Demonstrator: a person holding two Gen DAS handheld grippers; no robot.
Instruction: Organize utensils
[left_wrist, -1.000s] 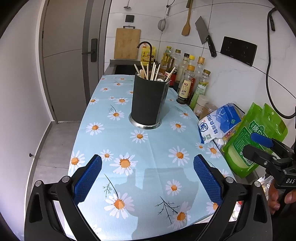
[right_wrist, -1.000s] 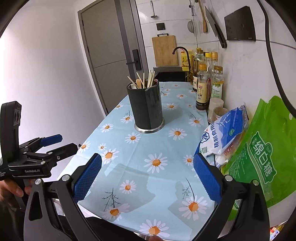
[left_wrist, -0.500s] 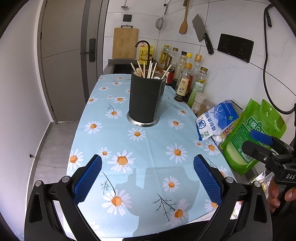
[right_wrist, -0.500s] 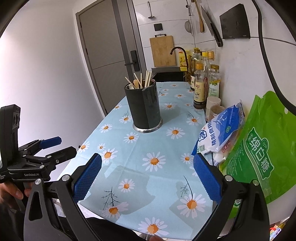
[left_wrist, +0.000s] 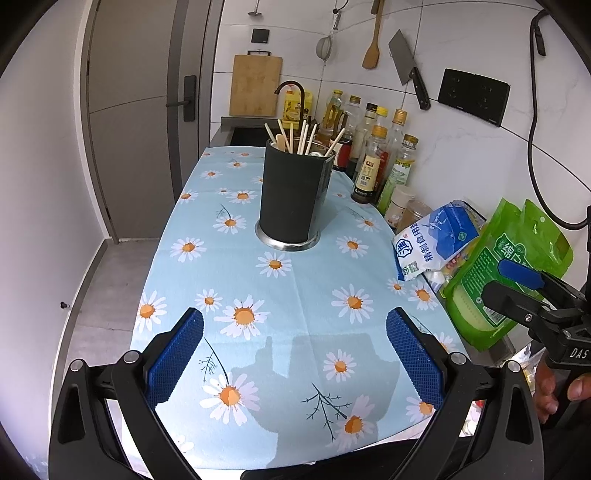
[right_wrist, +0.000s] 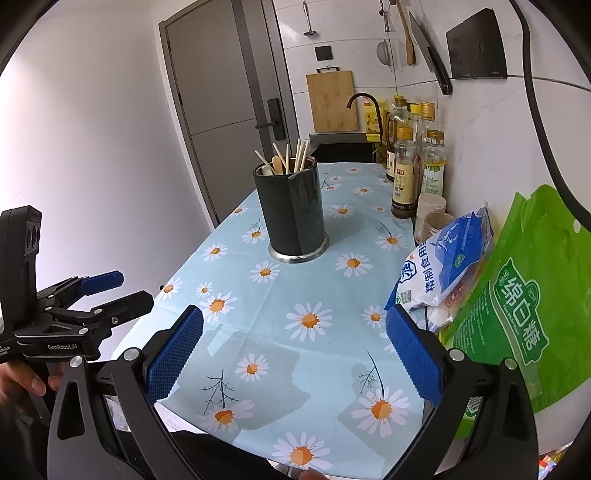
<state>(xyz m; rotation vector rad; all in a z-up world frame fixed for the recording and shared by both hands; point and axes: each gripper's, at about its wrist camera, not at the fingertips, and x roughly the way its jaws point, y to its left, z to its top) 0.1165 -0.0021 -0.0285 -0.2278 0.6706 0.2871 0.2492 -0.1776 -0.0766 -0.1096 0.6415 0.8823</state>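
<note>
Black and upright, the utensil holder stands on its metal base ring near the middle of the desk, which is covered with a light blue daisy cloth. Compared with one second ago, both wrist views now show the holder a little smaller and farther up the desk, and more of the near cloth edge is visible. I judge that both tools have drawn back slightly, not toward the holder. Nothing on the desk has changed place, and no utensil lies loose on the cloth. So the task looks either finished or not yet started on a new piece; I cannot tell which.

The left tool is spread wide and holds nothing; its blue pads frame only bare cloth. The right tool is also wide and holds nothing.

The long axis of the holder is vertical, with the open mouth pointing up. The wooden chopsticks inside stand with their free ends up, and they fan out a little, some leaning left and some leaning right. A wooden spoon handle stands among them.

Beside the holder, along the wall, are the sauce bottles, a blue salt bag and a green sugar bag.
</note>
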